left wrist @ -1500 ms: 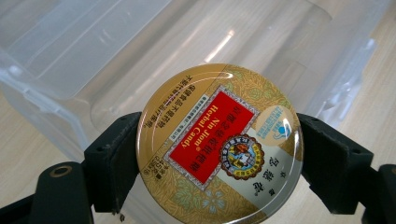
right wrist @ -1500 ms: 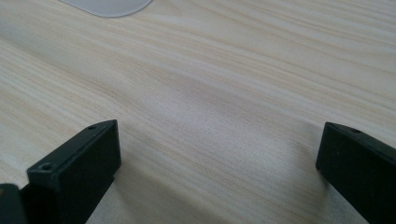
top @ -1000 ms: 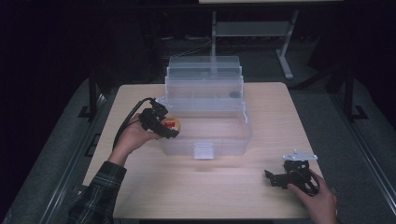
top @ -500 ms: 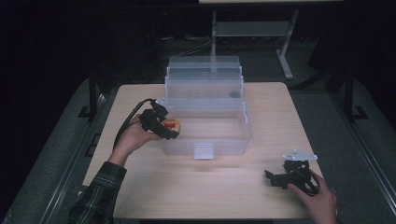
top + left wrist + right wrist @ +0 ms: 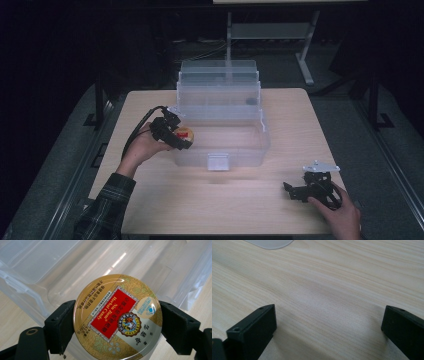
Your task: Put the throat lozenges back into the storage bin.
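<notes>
Wooden table [image 5: 240,200]; round gold candy tin [image 5: 117,320], red label, between left gripper [image 5: 117,326] jaws.

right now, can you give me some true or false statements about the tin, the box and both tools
1. The left tool is shut on the tin. True.
2. The tin lies flat on the table. False: it is held up at the left edge of the clear box.
3. The right tool is open with nothing between its jaws. True.
4. The box lid is closed. False: it stands open behind the box.
5. The right tool is inside the box. False: it is low over the table near the front right corner.
</notes>
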`<state>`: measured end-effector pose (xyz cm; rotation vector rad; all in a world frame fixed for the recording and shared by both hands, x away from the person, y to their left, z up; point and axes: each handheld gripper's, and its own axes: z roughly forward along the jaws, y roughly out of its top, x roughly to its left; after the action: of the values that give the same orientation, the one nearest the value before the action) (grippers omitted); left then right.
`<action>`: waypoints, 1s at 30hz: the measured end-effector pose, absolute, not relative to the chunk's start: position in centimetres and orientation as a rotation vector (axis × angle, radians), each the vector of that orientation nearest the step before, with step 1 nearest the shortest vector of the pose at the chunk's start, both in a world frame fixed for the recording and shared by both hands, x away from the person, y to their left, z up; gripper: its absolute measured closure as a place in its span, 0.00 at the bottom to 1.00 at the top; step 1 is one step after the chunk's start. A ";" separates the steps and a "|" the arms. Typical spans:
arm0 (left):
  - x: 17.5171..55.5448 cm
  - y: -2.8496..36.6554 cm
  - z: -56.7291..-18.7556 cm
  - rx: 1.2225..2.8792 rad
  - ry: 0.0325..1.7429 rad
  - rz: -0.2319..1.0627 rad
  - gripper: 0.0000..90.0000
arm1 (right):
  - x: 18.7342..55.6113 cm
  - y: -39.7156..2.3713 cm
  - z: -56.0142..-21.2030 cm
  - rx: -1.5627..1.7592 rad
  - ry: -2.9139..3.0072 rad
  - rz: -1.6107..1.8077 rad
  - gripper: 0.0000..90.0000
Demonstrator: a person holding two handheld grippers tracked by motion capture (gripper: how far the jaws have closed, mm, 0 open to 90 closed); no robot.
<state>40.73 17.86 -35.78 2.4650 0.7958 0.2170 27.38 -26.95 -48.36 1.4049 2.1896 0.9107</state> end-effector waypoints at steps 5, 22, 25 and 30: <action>40.7 17.9 -35.7 2.462 0.795 0.220 0.21 | 27.4 -27.0 -48.4 1.405 2.190 0.911 0.00; 39.4 19.1 -34.2 2.422 0.790 0.255 0.20 | 27.4 -27.0 -48.4 1.405 2.189 0.911 0.00; 39.1 19.6 -33.9 2.409 0.800 0.261 0.20 | 27.4 -27.0 -48.4 1.405 2.190 0.911 0.00; 38.6 20.5 -33.6 2.394 0.804 0.282 0.20 | 27.4 -27.0 -48.4 1.405 2.190 0.910 0.00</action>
<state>38.64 20.46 -33.56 2.3939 0.8036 0.2815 27.37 -26.95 -48.36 1.4052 2.1896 0.9105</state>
